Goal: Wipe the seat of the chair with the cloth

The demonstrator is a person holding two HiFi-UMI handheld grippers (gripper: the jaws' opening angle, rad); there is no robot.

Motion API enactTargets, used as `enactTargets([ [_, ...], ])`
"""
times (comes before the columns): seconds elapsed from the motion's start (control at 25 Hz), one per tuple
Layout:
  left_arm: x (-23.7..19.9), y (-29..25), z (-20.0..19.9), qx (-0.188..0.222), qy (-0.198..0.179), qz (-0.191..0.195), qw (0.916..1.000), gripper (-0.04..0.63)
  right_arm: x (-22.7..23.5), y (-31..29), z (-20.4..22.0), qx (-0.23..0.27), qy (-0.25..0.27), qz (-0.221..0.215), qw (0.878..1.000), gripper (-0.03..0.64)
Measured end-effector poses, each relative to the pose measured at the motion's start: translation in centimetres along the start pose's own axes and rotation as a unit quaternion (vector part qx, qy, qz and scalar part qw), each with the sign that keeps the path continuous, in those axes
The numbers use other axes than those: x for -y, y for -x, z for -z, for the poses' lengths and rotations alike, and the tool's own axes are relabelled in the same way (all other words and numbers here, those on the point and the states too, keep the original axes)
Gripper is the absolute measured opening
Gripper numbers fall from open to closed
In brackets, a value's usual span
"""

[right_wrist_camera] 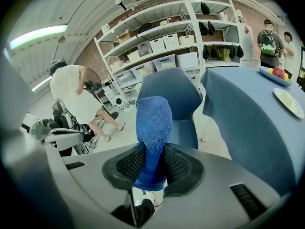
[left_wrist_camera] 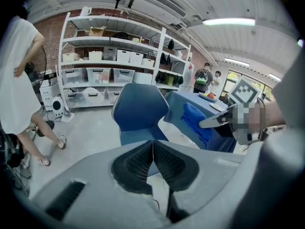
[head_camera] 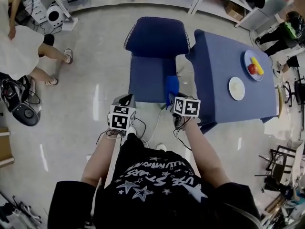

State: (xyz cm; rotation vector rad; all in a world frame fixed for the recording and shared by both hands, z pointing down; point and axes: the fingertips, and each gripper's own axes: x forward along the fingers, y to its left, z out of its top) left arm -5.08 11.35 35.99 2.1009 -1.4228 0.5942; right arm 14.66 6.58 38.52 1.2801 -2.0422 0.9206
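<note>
Shelved workroom, one chair [head_camera: 145, 80], right gripper [right_wrist_camera: 152, 151] fingers clamped on one cloth [right_wrist_camera: 153, 123], left gripper [left_wrist_camera: 153, 144] fingers together, seemingly empty

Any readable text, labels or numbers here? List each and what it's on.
No text reads cleanly.
Shirt: white lettering, upside down, too distorted to quote.
Left marker cube, right marker cube: square codes only, no words.
Shelf bins: any labels too small to read.
</note>
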Motion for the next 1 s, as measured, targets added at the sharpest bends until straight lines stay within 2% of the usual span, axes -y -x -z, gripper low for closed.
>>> enactTargets([
  [0.28, 4.4, 2.3, 0.2, 0.029, -0.002, -0.024, 0.9993, 0.02, 1.0, 3.6, 1.8, 0.012, 0.017, -0.036, 0.999, 0.107],
  [0.56, 8.8, 4.8, 2.8, 0.039, -0.009, -0.048, 0.998, 0.02, 1.8, 6.5, 4.7, 0.02, 0.029, -0.061, 0.997, 0.107],
  [1.0, 15.2, 8.9, 7.9, 0.045, 0.025, -0.069, 0.9963, 0.02, 2.8, 11.7, 11.0, 0.019, 0.04, -0.094, 0.995, 0.107],
])
